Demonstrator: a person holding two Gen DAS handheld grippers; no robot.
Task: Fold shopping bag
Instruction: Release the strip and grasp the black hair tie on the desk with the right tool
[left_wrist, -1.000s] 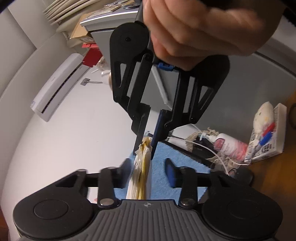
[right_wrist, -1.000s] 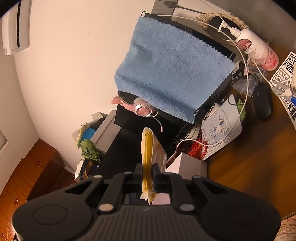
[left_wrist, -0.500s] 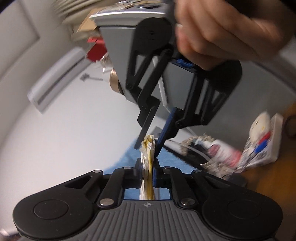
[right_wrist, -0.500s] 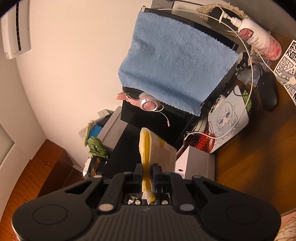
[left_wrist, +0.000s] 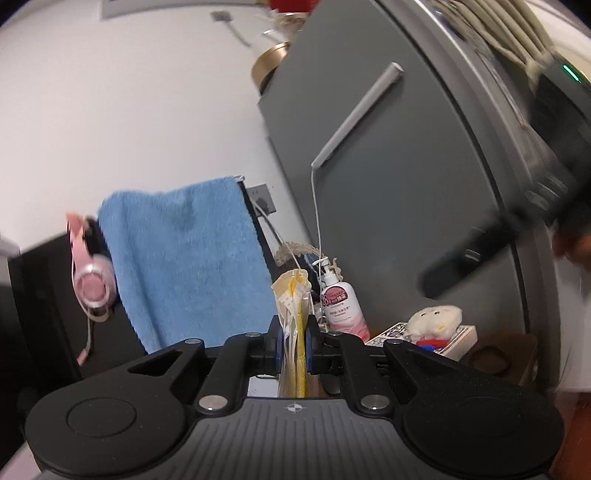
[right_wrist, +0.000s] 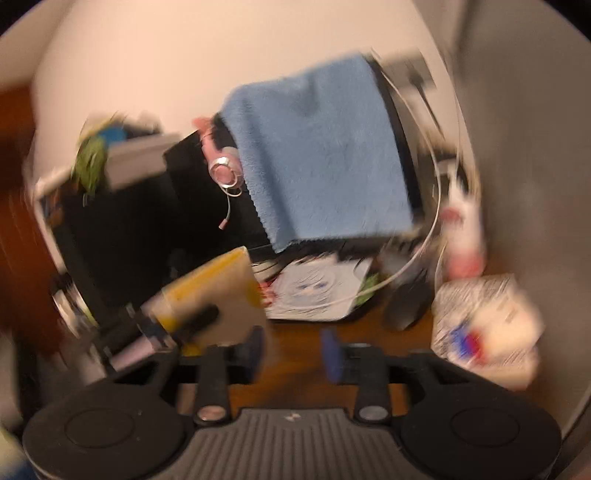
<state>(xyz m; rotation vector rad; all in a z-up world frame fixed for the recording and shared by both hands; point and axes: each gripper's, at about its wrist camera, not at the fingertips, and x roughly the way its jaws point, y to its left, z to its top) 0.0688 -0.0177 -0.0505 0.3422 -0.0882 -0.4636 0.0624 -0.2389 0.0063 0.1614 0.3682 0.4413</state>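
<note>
the left gripper (left_wrist: 293, 345) has its jaws pressed together on the folded shopping bag (left_wrist: 292, 325), a thin cream and yellow bundle that stands edge-on between the blue pads and rises above them, its top crumpled. in the right wrist view the same bag (right_wrist: 218, 295) shows flat-side on, off to the left and above the right gripper (right_wrist: 293, 349), held by the blurred dark shape of the other tool; it lies outside the right gap, not between those pads. the right gripper's jaws stand apart with nothing in them, bare brown worktop (right_wrist: 295, 332) showing through the gap. this view is heavily smeared. behind the bag hangs a blue towel (left_wrist: 184, 258), with pink headphones (left_wrist: 90, 273) just beside its left edge. a pump bottle (left_wrist: 341, 302) stands near the bag's right, in front of a grey fridge (left_wrist: 406, 184).
</note>
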